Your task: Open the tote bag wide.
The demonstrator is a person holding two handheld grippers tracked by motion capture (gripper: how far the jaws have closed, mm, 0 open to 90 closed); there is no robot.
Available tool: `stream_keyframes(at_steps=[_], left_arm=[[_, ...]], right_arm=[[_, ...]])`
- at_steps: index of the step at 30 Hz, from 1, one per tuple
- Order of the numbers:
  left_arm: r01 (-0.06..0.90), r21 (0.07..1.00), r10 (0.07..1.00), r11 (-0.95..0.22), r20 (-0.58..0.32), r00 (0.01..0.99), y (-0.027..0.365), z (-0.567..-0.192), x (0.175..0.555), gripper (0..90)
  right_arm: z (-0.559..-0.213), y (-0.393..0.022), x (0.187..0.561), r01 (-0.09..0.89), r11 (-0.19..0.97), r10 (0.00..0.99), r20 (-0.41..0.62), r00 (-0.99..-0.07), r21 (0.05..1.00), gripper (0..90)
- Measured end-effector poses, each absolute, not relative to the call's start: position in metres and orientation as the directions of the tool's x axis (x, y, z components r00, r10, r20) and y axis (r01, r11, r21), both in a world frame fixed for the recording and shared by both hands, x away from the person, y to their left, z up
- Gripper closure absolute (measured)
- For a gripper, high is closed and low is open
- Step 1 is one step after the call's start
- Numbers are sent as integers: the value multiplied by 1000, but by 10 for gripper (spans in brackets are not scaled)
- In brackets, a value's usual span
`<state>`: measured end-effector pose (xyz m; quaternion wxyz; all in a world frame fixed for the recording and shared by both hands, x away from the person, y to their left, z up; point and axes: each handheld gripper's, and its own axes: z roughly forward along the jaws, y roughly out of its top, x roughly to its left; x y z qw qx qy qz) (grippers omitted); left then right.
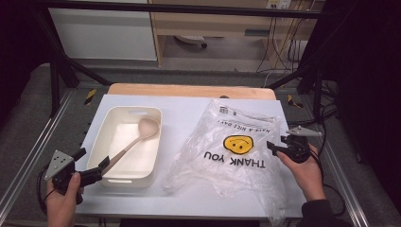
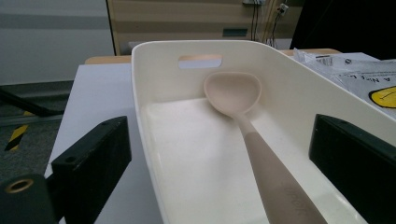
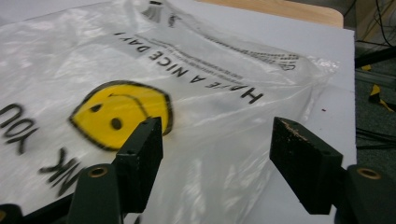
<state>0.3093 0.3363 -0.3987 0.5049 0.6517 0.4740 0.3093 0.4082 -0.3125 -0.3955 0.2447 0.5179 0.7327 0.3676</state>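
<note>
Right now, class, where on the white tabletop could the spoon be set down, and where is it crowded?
Free: the strip between bin and plastic bag, and the tabletop's far edge beyond both. Crowded: the bag covers the right half; the left hand-held gripper straddles the bin's near corner and the spoon handle.

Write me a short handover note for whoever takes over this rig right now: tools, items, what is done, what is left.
Left tool: jaws open, straddling the near end of the spoon's handle at the bin's near rim; no grip yet.
Right tool: open, nothing between the jaws, over the right edge of the plastic bag.
Spoon: lying in the cream bin, bowl toward the far wall, handle toward the left tool.
Bag: flat and crumpled on the white table, right of the bin, smiley print up.
Done: nothing bagged.
Left, probably: grip the spoon, open the bag, put the spoon inside.
</note>
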Motion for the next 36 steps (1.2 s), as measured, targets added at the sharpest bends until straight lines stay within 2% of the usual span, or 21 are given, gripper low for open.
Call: stream_keyframes(at_steps=[4,8,17,22,26,29,33,36], left_arm=[[305,951,932,-42,-72,354,337,-399,309,59],[304,952,934,-42,-71,350,337,-399,309,58],[305,951,934,-45,-67,350,336,-399,309,58],[303,952,934,-44,-68,349,336,-399,309,58],[303,952,935,-44,-67,347,337,-399,309,58],[302,953,936,-40,-70,345,337,-399,309,58],[303,952,936,-41,-69,345,337,-399,309,58],[305,951,936,-41,-70,345,337,-399,309,58]], right_arm=[[-410,-321,433,592,182,954,6,-300,785,342],[-423,-328,448,625,149,963,31,-268,766,339],[-448,-331,462,696,144,968,47,-247,703,343],[-451,-328,457,694,185,962,18,-274,696,458],[-451,-327,453,680,206,956,4,-293,704,621],[-451,-327,453,675,202,957,5,-290,709,780],[-451,-327,455,677,195,957,12,-289,709,887],[-451,-327,456,679,183,958,27,-287,711,900]])
